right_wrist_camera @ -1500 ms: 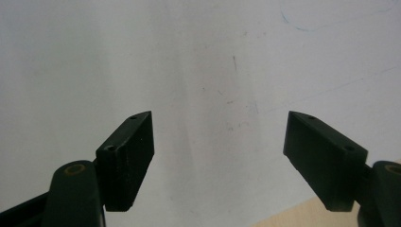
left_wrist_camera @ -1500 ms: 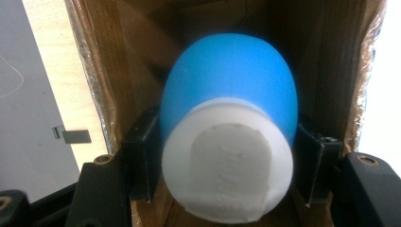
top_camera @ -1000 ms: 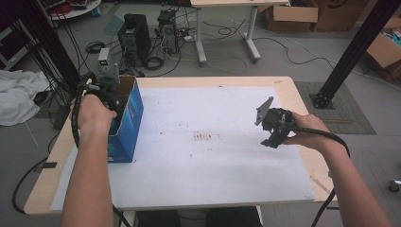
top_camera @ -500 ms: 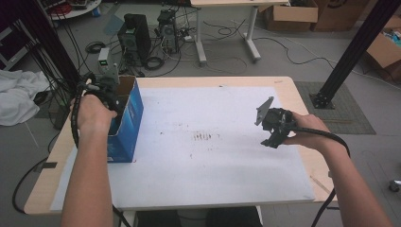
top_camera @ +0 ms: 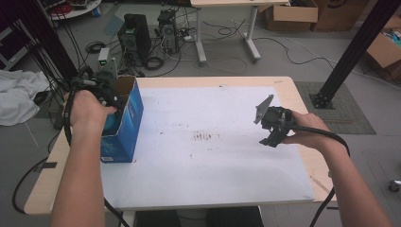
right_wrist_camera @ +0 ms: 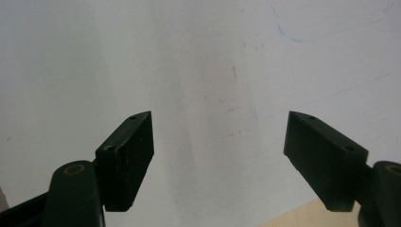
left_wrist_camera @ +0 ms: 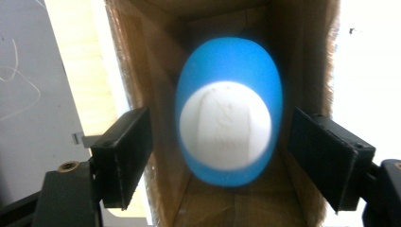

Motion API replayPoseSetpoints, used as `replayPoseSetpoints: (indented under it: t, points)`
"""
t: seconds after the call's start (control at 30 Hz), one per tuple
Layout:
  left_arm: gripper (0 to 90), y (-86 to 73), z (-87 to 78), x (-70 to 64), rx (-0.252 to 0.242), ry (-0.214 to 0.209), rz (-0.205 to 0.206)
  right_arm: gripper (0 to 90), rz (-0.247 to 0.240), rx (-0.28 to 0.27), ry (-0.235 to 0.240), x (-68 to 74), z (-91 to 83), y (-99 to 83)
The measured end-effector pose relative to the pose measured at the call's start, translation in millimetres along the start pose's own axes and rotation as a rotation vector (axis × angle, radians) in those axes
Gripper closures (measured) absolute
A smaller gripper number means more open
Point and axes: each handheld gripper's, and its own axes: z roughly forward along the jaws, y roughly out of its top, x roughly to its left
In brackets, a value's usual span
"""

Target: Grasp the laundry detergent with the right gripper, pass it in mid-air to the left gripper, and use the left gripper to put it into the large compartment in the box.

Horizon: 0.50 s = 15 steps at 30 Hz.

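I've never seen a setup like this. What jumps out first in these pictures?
A blue box stands open at the table's left edge, and the left gripper points down into it. Inside, between that gripper's open jaws, sits a blue and white egg-shaped thing. The right gripper is held open over the bare white sheet.

1. The blue box at the table's left edge carries pale print low on its side, too small to read.
2. The blue-and-white object inside it bears a blurred raised mark, unreadable.

Bright, even light; blurred close-ups
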Motion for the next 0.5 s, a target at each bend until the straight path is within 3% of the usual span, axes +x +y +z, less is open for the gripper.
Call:
replayPoseSetpoints:
  t: [0.23, 0.43, 0.5]
  points:
    - [18.3, -7.6, -22.4, -5.9, -0.063, 0.01, 0.071, 24.7, 0.003, -0.013, 0.002, 0.4, -4.6, 4.4]
    - [15.5, -17.7, -50.8, -20.6, -0.162, -0.008, 0.17, 24.1, 0.013, -0.031, 0.015, -0.9, -7.7, 8.0]
    - [15.5, -21.3, -58.4, -29.5, -0.19, -0.035, 0.222, 23.9, 0.017, -0.039, 0.02, -2.2, -8.5, 9.5]
